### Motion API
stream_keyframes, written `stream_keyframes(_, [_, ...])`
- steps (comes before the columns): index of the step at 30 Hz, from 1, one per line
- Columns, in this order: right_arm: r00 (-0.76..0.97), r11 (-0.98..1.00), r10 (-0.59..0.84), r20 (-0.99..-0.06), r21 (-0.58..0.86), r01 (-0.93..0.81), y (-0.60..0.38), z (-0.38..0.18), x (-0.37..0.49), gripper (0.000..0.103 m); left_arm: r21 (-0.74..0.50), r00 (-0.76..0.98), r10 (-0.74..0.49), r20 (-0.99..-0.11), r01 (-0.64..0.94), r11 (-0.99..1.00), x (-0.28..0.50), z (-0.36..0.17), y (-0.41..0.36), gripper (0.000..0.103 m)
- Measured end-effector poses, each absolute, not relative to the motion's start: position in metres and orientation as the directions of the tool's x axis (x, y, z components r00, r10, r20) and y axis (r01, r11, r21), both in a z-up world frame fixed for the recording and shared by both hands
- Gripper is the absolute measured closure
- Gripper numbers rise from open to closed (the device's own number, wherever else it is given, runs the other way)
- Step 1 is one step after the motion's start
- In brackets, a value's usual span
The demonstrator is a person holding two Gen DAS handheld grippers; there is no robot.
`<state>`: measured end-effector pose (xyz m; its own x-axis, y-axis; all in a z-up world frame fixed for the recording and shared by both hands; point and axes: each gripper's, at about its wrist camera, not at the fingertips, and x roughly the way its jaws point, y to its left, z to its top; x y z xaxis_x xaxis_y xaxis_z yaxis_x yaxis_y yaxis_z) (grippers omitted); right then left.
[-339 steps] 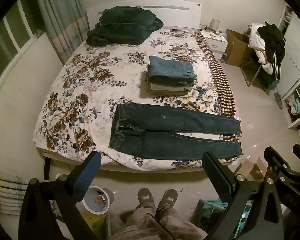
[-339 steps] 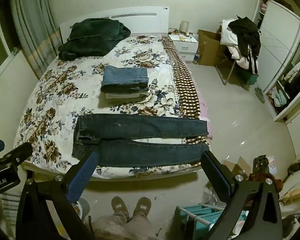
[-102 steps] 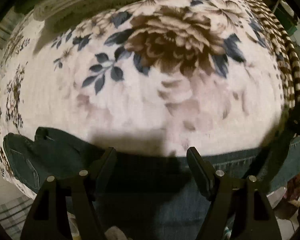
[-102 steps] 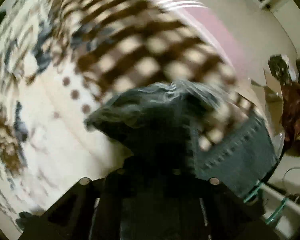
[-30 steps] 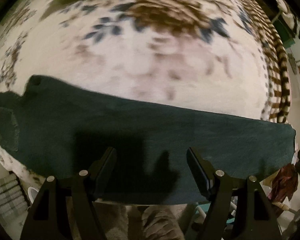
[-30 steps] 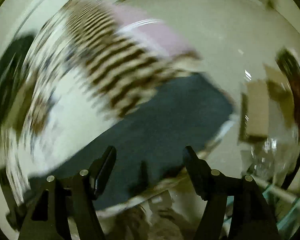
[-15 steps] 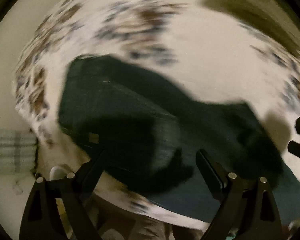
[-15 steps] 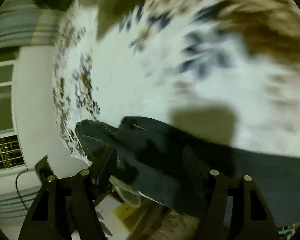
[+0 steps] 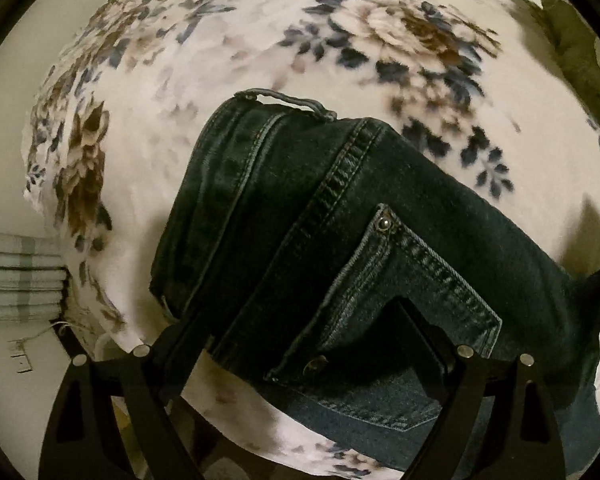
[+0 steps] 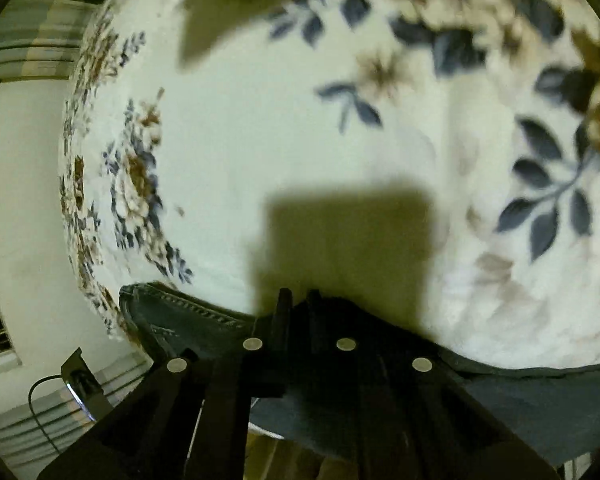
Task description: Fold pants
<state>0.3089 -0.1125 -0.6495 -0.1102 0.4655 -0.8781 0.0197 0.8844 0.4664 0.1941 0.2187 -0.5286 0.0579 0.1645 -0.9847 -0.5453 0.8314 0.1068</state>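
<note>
My left gripper [image 9: 300,322] points down at the waist end of the dark blue denim pants [image 9: 340,220], its jaws wide apart over a back pocket with metal rivets. The pants lie on the white bedspread with brown and blue flowers [image 9: 260,40], near its edge.

The light is dim and yellowish. The round pictures bend at their dark edges. The flowered blanket [image 10: 300,140] looks blurry, and a big blocky shadow lies on it. The jeans [image 9: 340,260] look sharp.
</note>
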Motion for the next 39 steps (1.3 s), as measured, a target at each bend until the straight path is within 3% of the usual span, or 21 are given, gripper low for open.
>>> stream_keyframes(5, [-0.179,0.880,0.475,-0.862,0.470,0.073,-0.132,-0.675,0.328,0.090,0.067,0.051,0.116,-0.992,-0.564,0.823,0.189,-0.529,0.231,0.012])
stream_keyframes(7, [-0.152,0.841,0.540,-0.828,0.522,0.144,-0.149,-0.672,0.331,0.066,0.047,0.059,0.100,-0.993,-0.581,0.812,0.185,-0.524,0.238,0.012])
stream_keyframes(9, [-0.122,0.817,0.574,-0.810,0.555,0.157,-0.165,-0.662,0.326,0.054,0.027,0.070,0.086,-0.994,-0.603,0.797,0.180,-0.521,0.252,0.012])
stream_keyframes(16, [-0.183,0.877,0.480,-0.858,0.465,0.122,-0.175,-0.650,0.278,0.054,-0.036,0.103,0.051,-0.993,-0.699,0.714,0.158,-0.517,0.293,0.012])
stream_keyframes(21, [-0.197,0.852,0.487,-0.851,0.413,0.322,-0.191,-0.663,0.199,0.054,-0.067,0.092,0.005,-0.996,-0.760,0.647,0.138,-0.532,0.326,0.013])
stream_keyframes(26, [-0.179,0.778,0.485,-0.856,0.329,0.535,-0.225,-0.698,0.138,0.054,-0.151,0.142,-0.061,-0.988,-0.816,0.558,0.117,-0.551,0.350,0.032])
stream_keyframes(27, [-0.174,0.769,0.482,-0.859,0.320,0.553,-0.229,-0.704,0.133,0.054,-0.165,0.160,-0.058,-0.985,-0.818,0.551,0.115,-0.554,0.353,0.043])
stream_keyframes(28, [-0.162,0.747,0.489,-0.857,0.316,0.585,-0.237,-0.712,0.125,0.055,-0.186,0.183,-0.061,-0.981,-0.817,0.545,0.115,-0.557,0.355,0.062])
stream_keyframes(31, [-0.122,0.706,0.505,-0.854,0.328,0.628,-0.240,-0.725,0.118,0.068,-0.184,0.207,-0.024,-0.978,-0.804,0.565,0.118,-0.561,0.352,0.079])
stream_keyframes(32, [-0.114,0.707,0.499,-0.859,0.328,0.626,-0.241,-0.726,0.118,0.073,-0.179,0.213,-0.009,-0.977,-0.796,0.578,0.117,-0.559,0.349,0.082])
stream_keyframes(33, [-0.099,0.709,0.491,-0.866,0.331,0.623,-0.242,-0.725,0.117,0.094,-0.174,0.219,0.004,-0.976,-0.787,0.592,0.117,-0.558,0.348,0.084])
stream_keyframes(34, [-0.091,0.718,0.476,-0.875,0.326,0.615,-0.241,-0.724,0.116,0.103,-0.172,0.228,0.016,-0.974,-0.777,0.606,0.115,-0.557,0.347,0.087])
stream_keyframes(39, [-0.105,0.770,0.408,-0.907,0.279,0.574,-0.232,-0.715,0.114,0.103,-0.163,0.248,0.043,-0.968,-0.750,0.642,0.100,-0.541,0.345,0.090])
